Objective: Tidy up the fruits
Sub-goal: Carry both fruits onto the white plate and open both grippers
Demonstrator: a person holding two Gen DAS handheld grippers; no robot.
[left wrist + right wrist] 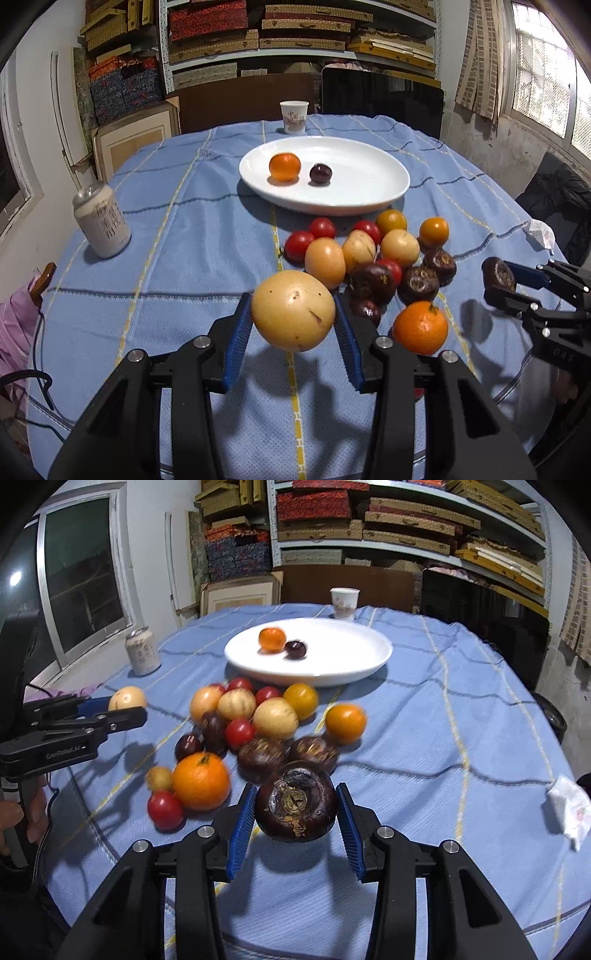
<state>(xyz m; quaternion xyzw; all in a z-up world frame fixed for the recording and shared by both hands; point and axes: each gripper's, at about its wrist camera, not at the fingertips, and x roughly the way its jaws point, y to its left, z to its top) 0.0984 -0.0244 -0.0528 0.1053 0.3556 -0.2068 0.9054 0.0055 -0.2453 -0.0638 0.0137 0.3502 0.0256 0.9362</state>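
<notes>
My left gripper (293, 312) is shut on a large yellow fruit (293, 310), held above the blue cloth. My right gripper (295, 801) is shut on a dark brown mangosteen (295, 799), also lifted off the table. Each gripper shows in the other view: the right gripper (496, 282) at the right edge, the left gripper (125, 705) at the left. A white oval plate (369, 192) lies further back with an orange (284, 167) and a dark plum (320, 173) on it. Several tomatoes, yellow fruits, oranges and mangosteens lie in a heap (369, 258) before the plate.
A white drink can (101, 221) stands at the table's left. A paper cup (294, 116) stands behind the plate. A crumpled tissue (569, 812) lies at the right edge. Chairs and shelves of boxes stand beyond the table. A person's hand (22, 816) holds the left gripper.
</notes>
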